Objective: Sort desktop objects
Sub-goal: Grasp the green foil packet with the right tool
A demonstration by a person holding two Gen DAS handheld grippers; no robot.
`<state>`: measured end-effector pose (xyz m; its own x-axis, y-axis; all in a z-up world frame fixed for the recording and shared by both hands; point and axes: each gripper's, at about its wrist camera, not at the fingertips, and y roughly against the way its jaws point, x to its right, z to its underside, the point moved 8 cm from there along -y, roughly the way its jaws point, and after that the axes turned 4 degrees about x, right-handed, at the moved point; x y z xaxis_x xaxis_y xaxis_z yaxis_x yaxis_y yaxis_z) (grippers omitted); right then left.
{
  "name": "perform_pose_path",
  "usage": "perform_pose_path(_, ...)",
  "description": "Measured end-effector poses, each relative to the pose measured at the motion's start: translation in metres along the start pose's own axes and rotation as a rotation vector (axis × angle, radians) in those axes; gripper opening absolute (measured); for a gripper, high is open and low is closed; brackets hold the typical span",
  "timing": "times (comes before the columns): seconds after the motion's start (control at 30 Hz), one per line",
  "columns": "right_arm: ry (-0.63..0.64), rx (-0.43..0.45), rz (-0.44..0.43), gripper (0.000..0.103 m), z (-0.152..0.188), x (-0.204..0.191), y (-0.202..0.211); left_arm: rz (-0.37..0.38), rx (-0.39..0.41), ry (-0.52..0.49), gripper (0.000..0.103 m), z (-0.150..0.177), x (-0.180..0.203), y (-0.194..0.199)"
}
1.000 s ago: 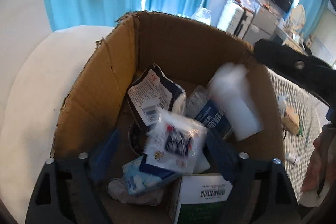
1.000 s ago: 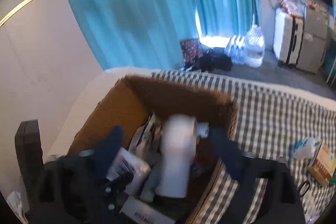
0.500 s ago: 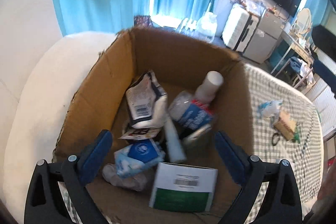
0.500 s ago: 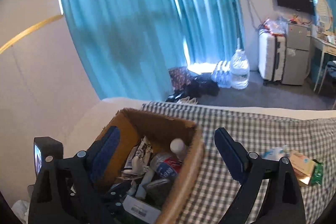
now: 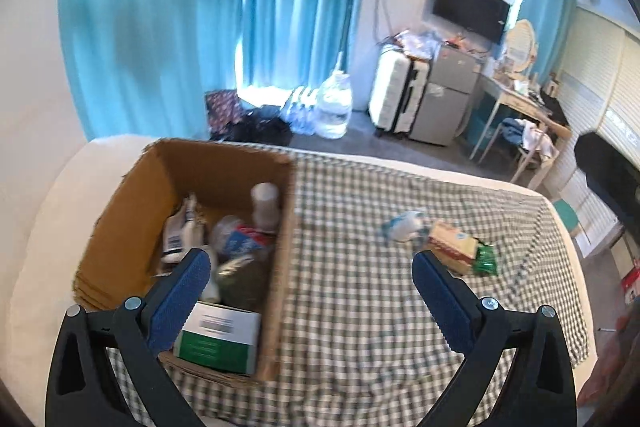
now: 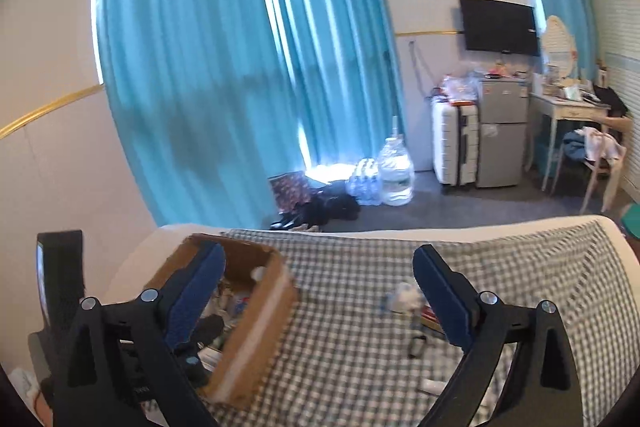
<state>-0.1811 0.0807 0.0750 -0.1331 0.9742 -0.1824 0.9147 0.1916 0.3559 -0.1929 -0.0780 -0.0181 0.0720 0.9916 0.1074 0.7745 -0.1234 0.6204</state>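
Left wrist view looks down on the cardboard box (image 5: 132, 195), which sits at the left end of a table under a green-and-white checked cloth (image 5: 352, 299). Inside it lie a white bottle (image 5: 265, 205) at the far right corner, a crumpled plastic water bottle (image 5: 236, 241) near it, a white packet (image 5: 176, 231) with a barcode toward the left wall, and a green-and-white carton (image 5: 218, 341) against the near wall. Out on the cloth, well apart from the box to the right, three things lie close together — a pale blue-white packet (image 5: 402, 227), a tan box (image 5: 452, 251) and a small green packet (image 5: 486, 259) just beside it.

The left gripper (image 5: 310, 277) hangs above the box's right wall, its blue-padded jaws opening wide with nothing between them. The right gripper (image 6: 318, 285) hangs over the cloth between the box (image 6: 256, 323) and the loose things, its jaws opening too and bare of any object; a small dark item on the cloth near its right finger is too blurred to name.

Beyond the table hang teal curtains (image 5: 168, 15), with a large water jug (image 5: 334, 107), a white suitcase (image 5: 394, 95) and a grey mini fridge (image 5: 444, 99) on the floor at the far side.
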Motion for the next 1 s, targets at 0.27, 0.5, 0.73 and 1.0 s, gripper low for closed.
perform_pose_path(0.27,-0.042,-0.036,0.16,0.103,0.041,0.106,0.025,0.043,-0.028,-0.036,0.103,0.028,0.07,-0.02)
perform_pose_path(0.5,-0.166,-0.108,0.301,0.103,0.098,0.207,0.01,0.055,-0.095,-0.143,0.103,0.054,0.121,-0.07)
perform_pose_path(0.73,-0.223,-0.2,0.313,0.103,0.145,0.265,-0.023,0.092,-0.174,-0.238,0.103,0.089,0.164,-0.128)
perform_pose_path(1.0,-0.238,-0.321,0.286,0.103,0.182,0.299,-0.087,0.103,-0.207,-0.315,0.103,0.103,0.207,-0.201)
